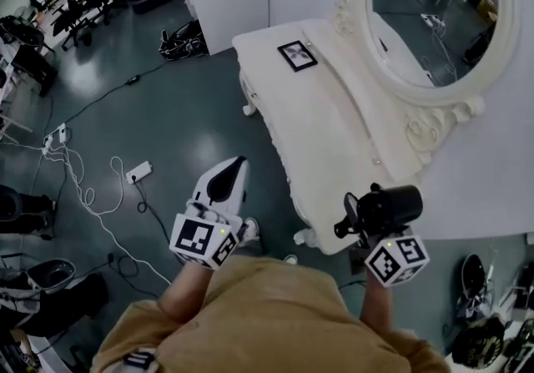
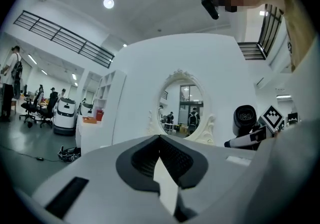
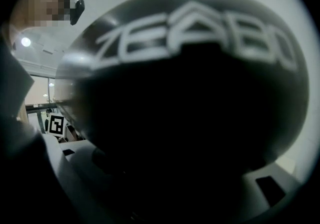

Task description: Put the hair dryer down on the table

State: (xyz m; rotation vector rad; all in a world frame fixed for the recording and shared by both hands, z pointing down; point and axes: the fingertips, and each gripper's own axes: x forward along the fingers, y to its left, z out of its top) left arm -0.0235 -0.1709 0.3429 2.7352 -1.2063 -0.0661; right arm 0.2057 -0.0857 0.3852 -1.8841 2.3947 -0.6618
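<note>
A white table (image 1: 334, 113) with a big mirror (image 1: 434, 12) stands ahead. The right gripper (image 1: 371, 229) grips a black hair dryer (image 1: 390, 207) beside it. The left gripper (image 1: 234, 171) is closed, holding nothing.

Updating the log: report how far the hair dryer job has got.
Done: the hair dryer is gripped in the right gripper. In hand: it is held up beside the near end of the table, not set down. Left: lower it onto the table and release. The left gripper is shut and empty.
</note>
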